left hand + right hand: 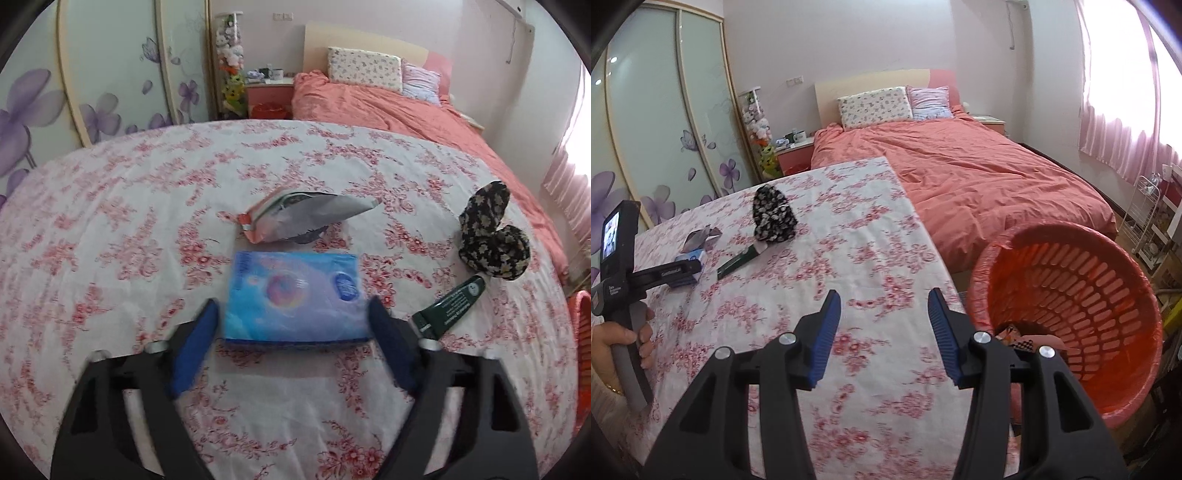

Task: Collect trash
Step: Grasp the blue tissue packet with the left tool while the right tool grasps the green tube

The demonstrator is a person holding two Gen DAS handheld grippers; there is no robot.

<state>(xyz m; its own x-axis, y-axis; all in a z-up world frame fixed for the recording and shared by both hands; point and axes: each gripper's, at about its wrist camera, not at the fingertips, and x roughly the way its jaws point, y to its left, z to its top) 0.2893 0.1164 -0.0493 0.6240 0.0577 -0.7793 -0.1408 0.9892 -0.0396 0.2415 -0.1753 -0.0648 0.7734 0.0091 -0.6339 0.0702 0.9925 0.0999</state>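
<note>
On the flowered tablecloth most trash is not yet collected. The blue packet lies between the spread pads of the left gripper, which do not seem to press it (the edges are blurred). Just behind the packet lies an open foil bag, and beside the packet a dark green tube. The right gripper, spread and empty, hovers near the red basket, where some scraps already lie.
</note>
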